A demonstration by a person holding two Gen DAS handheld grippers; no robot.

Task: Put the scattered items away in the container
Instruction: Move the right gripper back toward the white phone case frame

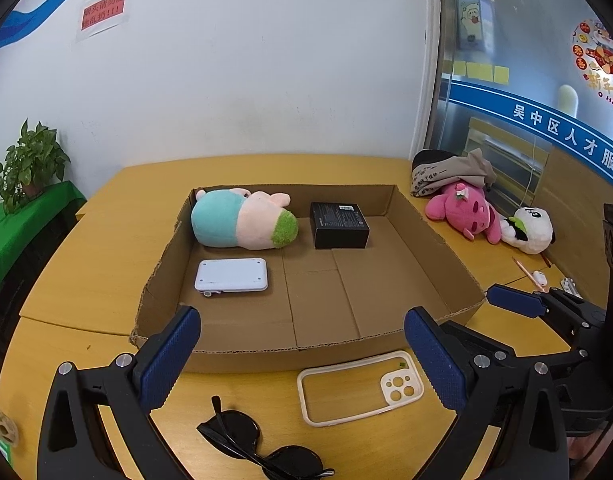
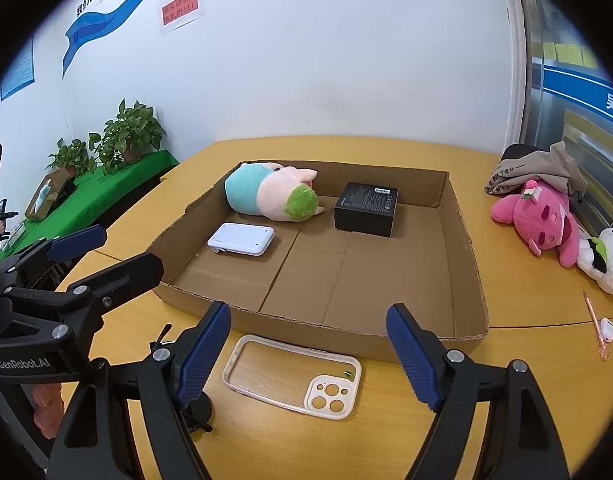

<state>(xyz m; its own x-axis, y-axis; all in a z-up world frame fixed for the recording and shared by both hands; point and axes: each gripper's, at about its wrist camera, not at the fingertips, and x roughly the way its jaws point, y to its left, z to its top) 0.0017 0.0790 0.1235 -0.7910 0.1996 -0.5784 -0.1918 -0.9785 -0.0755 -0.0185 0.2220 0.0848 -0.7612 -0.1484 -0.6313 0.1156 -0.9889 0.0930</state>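
A shallow cardboard tray sits on the yellow table. In it lie a pastel plush, a black box and a white flat device. In front of the tray lie a cream phone case and black sunglasses. My left gripper is open and empty above them. My right gripper is open and empty over the phone case. Each gripper shows in the other's view.
A pink plush, a panda plush and a grey cloth bag lie at the right. A pencil and a small white item lie nearby. Potted plants stand on a green shelf at the left.
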